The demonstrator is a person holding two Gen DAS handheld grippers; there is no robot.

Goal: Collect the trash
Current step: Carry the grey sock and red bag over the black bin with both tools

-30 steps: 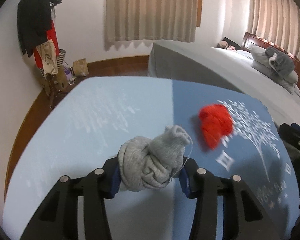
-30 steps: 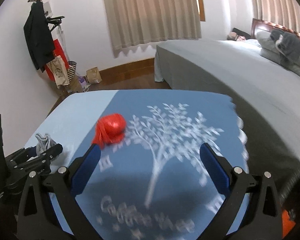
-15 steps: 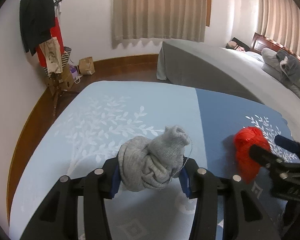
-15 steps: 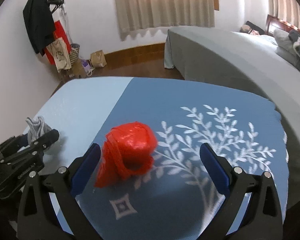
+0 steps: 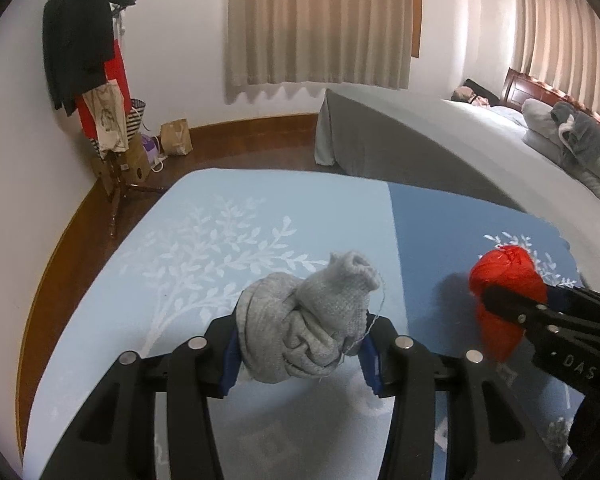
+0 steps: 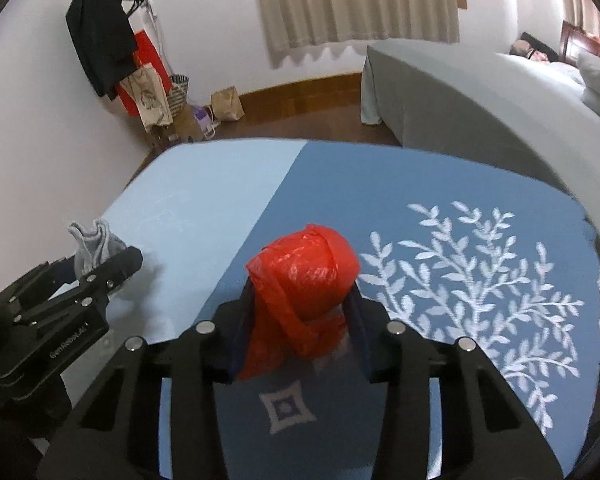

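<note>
Both claws are loaded over the blue tabletop (image 5: 260, 208): the left claw (image 5: 300, 346) is closed around a balled grey sock (image 5: 304, 320), and just right of it the right claw (image 6: 300, 332) pinches a red plastic bag (image 6: 304, 280). Pickup looks done; next likely comes carrying both to a bin, none visible.
</note>
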